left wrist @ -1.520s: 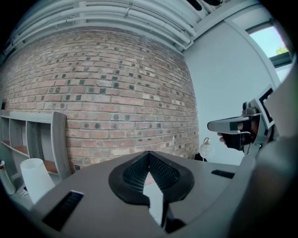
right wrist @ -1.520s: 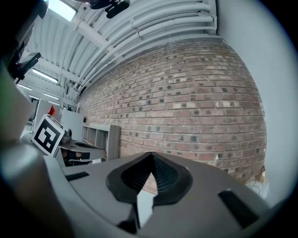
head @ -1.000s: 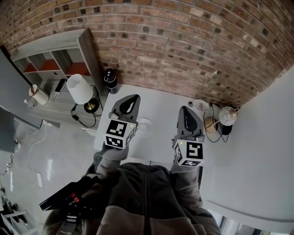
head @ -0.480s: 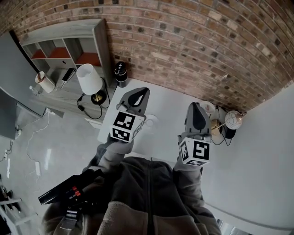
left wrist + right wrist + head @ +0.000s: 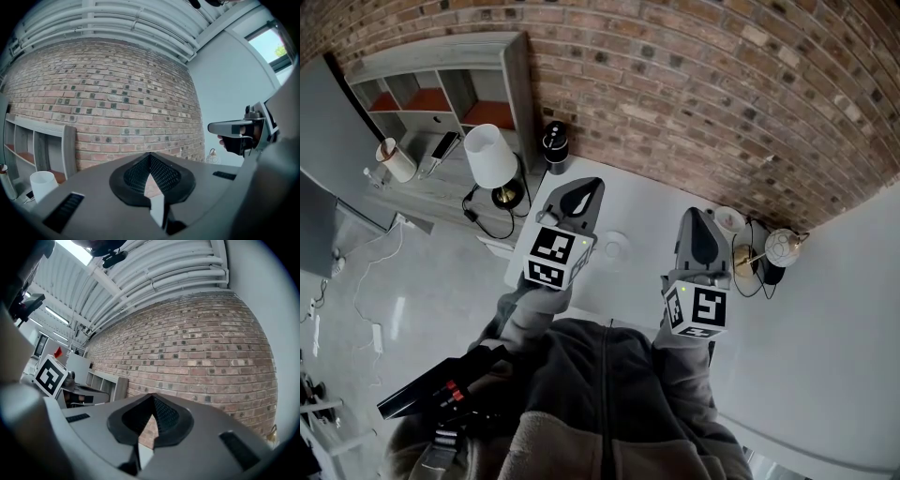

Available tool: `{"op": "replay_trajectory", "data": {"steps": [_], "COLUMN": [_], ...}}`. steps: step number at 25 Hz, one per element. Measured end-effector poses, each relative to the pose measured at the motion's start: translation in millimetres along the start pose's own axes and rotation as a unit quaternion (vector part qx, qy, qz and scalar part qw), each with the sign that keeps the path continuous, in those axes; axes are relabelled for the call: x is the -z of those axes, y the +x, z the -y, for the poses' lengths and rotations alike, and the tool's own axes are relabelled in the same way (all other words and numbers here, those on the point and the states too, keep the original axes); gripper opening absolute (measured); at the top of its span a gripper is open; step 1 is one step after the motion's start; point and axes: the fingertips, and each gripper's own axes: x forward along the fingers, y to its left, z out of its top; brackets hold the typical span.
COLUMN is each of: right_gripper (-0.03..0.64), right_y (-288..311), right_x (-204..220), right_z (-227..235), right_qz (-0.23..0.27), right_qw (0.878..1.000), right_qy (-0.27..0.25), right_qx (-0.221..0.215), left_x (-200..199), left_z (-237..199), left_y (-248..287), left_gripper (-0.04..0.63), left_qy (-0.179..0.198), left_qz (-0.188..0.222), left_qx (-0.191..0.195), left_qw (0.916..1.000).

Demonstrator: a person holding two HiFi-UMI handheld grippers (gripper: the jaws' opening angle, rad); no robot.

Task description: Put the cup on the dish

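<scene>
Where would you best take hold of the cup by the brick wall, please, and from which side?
Probably across its rim, from the person's side with the right gripper: the cup seems upright, mouth up, with the wall behind it and a lamp crowding its right. Any handle is too small to see.

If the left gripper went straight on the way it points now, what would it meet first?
Most likely the brick wall: the left gripper, jaws shut on nothing, points level at bare bricks, with the shelf unit and lamp shade off to its left. Depth is unclear.
</scene>
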Motion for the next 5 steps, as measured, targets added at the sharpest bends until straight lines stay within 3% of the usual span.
{"op": "replay_trajectory", "data": {"steps": [5], "right_gripper": [0.0], "right_y": [5.6], "right_x": [3.9], "right_z": [-7.9], "right_qz": [-0.006], "right_qw": [1.0], "right_qy": [-0.002], "right_qx": [-0.003], "left_x": [2.5], "left_z": [-5.2], "left_y": [0.3], "left_gripper": [0.005], "left_qy": [0.0], "left_qz": [0.0], "left_qx": [0.003], "left_qw": [1.0]}}
